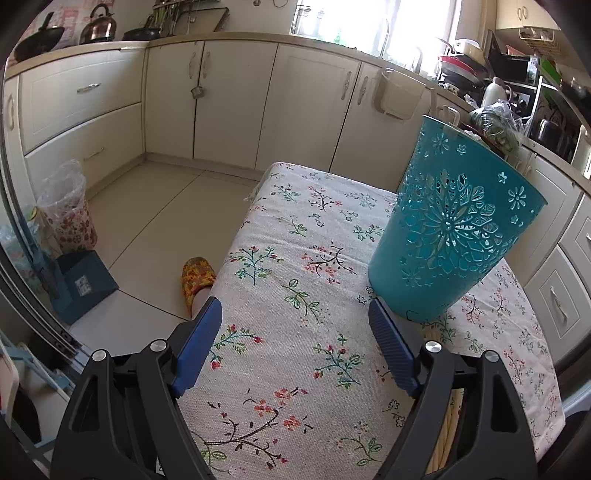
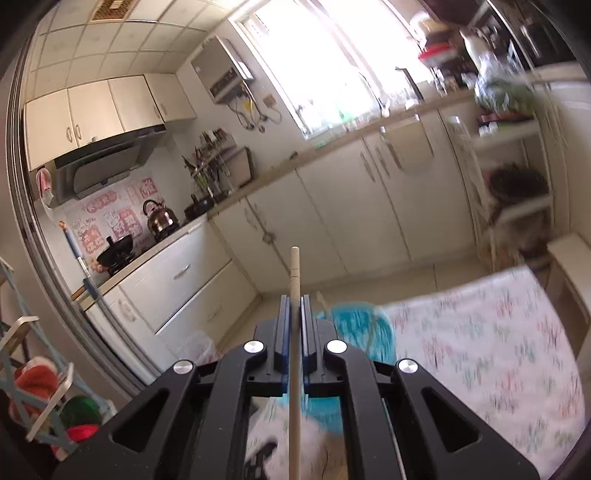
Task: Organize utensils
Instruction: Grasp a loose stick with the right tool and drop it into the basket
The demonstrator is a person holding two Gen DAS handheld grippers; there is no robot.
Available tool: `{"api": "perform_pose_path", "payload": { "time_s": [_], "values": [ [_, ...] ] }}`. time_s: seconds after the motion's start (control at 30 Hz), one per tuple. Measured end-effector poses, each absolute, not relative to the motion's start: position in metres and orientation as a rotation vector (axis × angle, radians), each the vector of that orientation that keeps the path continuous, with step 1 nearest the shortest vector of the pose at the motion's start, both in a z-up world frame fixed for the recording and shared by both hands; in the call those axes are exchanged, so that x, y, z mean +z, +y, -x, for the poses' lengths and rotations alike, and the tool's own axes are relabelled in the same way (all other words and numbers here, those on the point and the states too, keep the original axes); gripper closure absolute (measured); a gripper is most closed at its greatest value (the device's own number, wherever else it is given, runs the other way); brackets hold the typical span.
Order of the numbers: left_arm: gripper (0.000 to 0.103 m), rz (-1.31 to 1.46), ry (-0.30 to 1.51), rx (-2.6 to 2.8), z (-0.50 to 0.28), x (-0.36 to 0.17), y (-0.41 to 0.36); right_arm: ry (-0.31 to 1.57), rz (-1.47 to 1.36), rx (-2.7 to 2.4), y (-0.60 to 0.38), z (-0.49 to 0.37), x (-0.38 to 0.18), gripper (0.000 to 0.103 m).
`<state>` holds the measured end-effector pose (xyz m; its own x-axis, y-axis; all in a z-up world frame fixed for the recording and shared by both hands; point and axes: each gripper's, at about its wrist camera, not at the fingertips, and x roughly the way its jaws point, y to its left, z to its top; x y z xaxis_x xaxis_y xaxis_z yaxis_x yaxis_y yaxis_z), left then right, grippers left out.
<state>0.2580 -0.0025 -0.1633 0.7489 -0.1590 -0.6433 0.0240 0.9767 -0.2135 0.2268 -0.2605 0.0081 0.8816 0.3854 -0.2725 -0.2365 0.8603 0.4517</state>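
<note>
Left wrist view: my left gripper (image 1: 295,325) sits at the bottom of the frame, jaws spread wide with nothing between them, only the floral tablecloth (image 1: 295,236) showing through the gap. The blue pads (image 1: 201,343) touch nothing. A teal perforated utensil holder (image 1: 454,221) stands on the cloth at right of centre, tilted in this fisheye, its base just beside my right-hand pad — whether they touch I cannot tell. Under the lower right arm of the gripper a few pale sticks (image 1: 448,435) lie on the cloth, likely chopsticks, mostly hidden. Left of the table edge, a foot in a patterned slipper (image 1: 195,277) on the tile floor. Cream cabinets (image 1: 236,96) run along the top; a kettle (image 1: 98,26) sits at upper left.

Right wrist view: my right gripper (image 2: 294,306) is at bottom centre, jaws closed tight on a single pale chopstick (image 2: 294,273). The stick runs straight up the middle of the frame, its tip poking well past my fingertips, its lower end passing under the gripper body. The teal holder (image 2: 364,332) is blurred, just right of and below my fingers — well under the chopstick tip. The tablecloth fills the lower right, also blurred. Stove with a dark wok (image 2: 116,251) and the kettle at left of centre.
</note>
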Motion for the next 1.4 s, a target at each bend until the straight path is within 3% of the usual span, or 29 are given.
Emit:
{"api": "perform_pose_path", "payload": {
  "time_s": [0.23,0.6,0.83,1.07,1.13,1.4],
  "values": [
    [0.025,0.229,0.722,-0.122,-0.26,-0.166,0.002,0.373,-0.387,0.256,-0.239,-0.309,0.02,0.097],
    [0.025,0.263,0.728,-0.145,-0.262,-0.169,0.004,0.554,-0.258,0.21,-0.216,-0.334,-0.01,0.097],
    [0.025,0.27,0.731,-0.14,-0.263,-0.17,0.007,0.626,-0.152,0.257,-0.204,-0.311,-0.021,0.092],
    [0.024,0.272,0.73,-0.12,-0.262,-0.17,0.007,0.49,-0.207,0.211,-0.236,-0.224,-0.007,0.089],
    [0.024,0.273,0.73,-0.116,-0.262,-0.17,0.007,0.514,-0.244,0.195,-0.245,-0.2,-0.02,0.089],
    [0.024,0.233,0.707,-0.107,-0.25,-0.161,0.002,0.928,-0.373,0.144,-0.244,-0.167,-0.157,0.089]
  ]
}}
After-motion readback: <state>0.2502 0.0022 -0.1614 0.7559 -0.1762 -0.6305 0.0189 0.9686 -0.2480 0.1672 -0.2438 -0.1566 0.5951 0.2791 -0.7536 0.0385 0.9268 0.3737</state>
